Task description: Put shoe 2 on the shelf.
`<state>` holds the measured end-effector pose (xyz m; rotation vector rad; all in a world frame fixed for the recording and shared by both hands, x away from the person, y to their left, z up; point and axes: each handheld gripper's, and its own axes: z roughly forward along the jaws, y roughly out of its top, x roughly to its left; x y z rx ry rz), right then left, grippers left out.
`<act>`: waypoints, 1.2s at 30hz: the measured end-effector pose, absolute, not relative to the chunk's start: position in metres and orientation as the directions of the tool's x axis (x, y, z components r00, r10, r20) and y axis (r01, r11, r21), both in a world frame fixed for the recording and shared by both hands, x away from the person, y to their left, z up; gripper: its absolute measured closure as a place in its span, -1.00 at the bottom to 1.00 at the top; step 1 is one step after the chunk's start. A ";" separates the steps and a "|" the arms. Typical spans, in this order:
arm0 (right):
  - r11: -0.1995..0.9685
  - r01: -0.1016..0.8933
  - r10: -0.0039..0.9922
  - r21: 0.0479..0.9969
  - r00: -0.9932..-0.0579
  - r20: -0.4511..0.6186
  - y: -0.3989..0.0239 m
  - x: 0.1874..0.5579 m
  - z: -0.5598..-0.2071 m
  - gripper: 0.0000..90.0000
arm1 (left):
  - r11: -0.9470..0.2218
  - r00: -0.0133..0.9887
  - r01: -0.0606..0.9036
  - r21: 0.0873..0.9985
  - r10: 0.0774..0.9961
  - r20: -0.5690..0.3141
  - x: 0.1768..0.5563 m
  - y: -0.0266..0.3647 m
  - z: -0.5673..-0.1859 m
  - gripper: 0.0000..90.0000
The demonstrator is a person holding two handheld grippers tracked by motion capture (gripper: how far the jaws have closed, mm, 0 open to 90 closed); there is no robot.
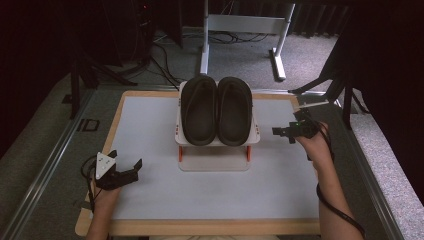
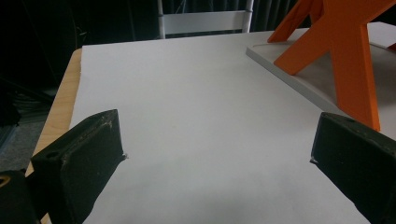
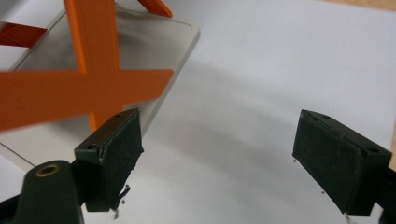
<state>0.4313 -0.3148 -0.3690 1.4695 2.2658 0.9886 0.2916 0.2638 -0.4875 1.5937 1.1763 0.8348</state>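
— Slippers [image 1: 216, 110], black, rounded and matte like moulded rubber, sit as a pair on top of the white rack [image 1: 216, 139] with orange crossed legs [image 3: 93, 84], mid-table.

— And the claws?

— Left gripper [image 1: 126, 169] gapes wide over bare white tabletop [image 2: 196, 116], well apart from them; right gripper [image 1: 281, 131] is spread too, just beside the rack. Rack's lower shelf sits mostly hidden. No writing legible.

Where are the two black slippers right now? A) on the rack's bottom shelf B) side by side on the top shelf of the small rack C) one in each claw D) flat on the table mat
B: both slippers lie side by side on the rack's top shelf; the left claw and right claw are open and empty.
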 end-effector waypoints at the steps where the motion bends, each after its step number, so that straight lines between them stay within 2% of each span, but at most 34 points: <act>1: 0.255 0.694 0.882 0.673 -0.452 0.132 -0.317 0.429 -0.373 -0.66 | -0.084 0.304 0.303 0.949 0.953 -0.012 0.292 0.264 -0.487 -0.96; 19: 0.218 0.654 0.898 0.724 -0.425 0.114 -0.340 0.397 -0.433 -0.69 | -0.083 0.302 0.303 0.949 0.953 -0.014 0.292 0.264 -0.487 -0.96; 36: 0.185 0.617 0.937 0.765 -0.346 0.053 -0.352 0.365 -0.469 -0.76 | -0.078 0.298 0.303 0.950 0.954 -0.017 0.291 0.264 -0.488 -0.96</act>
